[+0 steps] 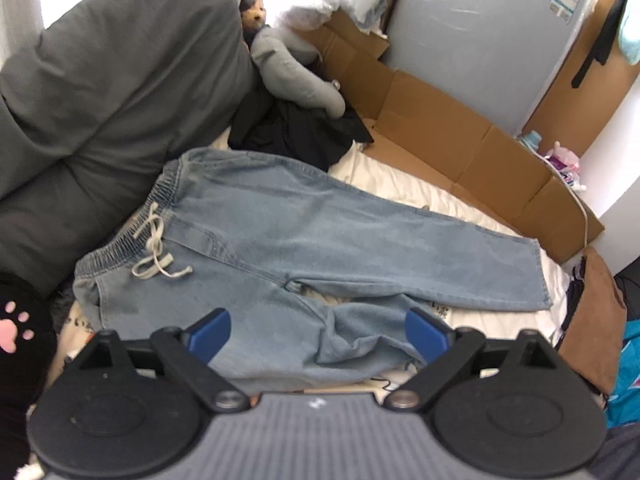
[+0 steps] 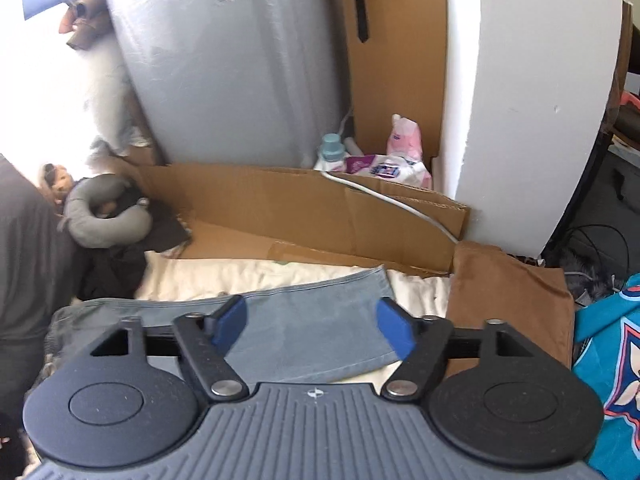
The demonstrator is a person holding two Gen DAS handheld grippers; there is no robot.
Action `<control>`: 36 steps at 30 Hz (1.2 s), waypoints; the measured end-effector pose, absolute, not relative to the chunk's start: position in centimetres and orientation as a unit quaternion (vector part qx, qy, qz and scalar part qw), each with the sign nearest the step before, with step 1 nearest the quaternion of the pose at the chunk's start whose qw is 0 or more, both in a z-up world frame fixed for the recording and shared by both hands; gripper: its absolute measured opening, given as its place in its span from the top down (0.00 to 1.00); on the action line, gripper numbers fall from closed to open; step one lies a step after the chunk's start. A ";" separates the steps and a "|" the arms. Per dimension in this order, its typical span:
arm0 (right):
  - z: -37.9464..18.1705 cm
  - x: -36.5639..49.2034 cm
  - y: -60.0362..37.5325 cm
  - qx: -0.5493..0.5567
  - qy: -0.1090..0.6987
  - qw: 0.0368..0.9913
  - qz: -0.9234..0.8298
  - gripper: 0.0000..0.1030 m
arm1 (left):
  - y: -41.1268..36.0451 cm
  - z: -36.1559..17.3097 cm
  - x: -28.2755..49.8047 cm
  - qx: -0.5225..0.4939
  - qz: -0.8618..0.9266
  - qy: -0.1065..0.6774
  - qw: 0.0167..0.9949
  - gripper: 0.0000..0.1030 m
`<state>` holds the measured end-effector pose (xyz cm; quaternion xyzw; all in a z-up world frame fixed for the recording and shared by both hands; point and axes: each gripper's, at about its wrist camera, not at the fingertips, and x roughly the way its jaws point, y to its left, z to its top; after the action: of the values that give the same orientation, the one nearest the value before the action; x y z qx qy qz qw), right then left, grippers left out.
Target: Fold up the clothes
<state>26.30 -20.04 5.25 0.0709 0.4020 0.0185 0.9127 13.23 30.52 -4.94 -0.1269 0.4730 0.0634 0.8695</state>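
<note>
Left gripper fingers spread over light-blue denim drawstring trousers | right gripper spread, hem at 12 o'clock | risk: bunched near leg folds crooked.

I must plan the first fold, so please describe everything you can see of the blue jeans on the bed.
The jeans are light blue denim with an elastic waistband and a tied pale drawstring. They lie mostly flat on the cream sheet, waistband against the grey cushion. One leg stretches straight; the nearer leg is bunched and creased. Neither gripper touches them; both pairs of jaws stand open above.
</note>
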 end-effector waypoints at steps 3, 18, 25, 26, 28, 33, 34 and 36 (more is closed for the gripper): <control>8.2 24.7 -19.1 0.052 0.388 0.920 0.024 0.16 | 30.7 -3.6 12.7 -0.124 0.064 0.465 0.874 0.05; 8.5 17.5 -17.7 0.153 0.373 0.915 -0.020 0.15 | 32.8 -1.6 11.2 -0.130 0.072 0.449 0.881 0.02; 5.2 15.6 -16.3 0.148 0.368 0.918 0.021 0.15 | 34.1 -1.6 10.2 -0.142 0.117 0.467 0.865 0.02; 4.7 15.4 -16.2 0.149 0.368 0.917 0.029 0.15 | 34.3 -1.7 10.1 -0.146 0.115 0.465 0.866 0.02; 3.6 14.7 -15.8 0.143 0.370 0.917 0.042 0.15 | 34.5 -1.9 9.9 -0.147 0.113 0.464 0.866 0.02; 0.3 13.6 -14.4 0.113 0.369 0.920 0.067 0.15 | 34.8 -3.5 10.4 -0.133 0.130 0.474 0.861 0.02; -0.5 13.5 -14.1 0.108 0.371 0.920 0.068 0.15 | 34.9 -3.9 10.5 -0.132 0.136 0.477 0.858 0.02; -2.4 13.4 -13.4 0.096 0.374 0.920 0.067 0.15 | 35.1 -4.9 10.7 -0.138 0.141 0.480 0.855 0.02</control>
<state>13.43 -13.42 -2.39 0.0959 0.3739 0.0672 0.9200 10.71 35.14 -4.91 -0.1380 0.4800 0.1411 0.8548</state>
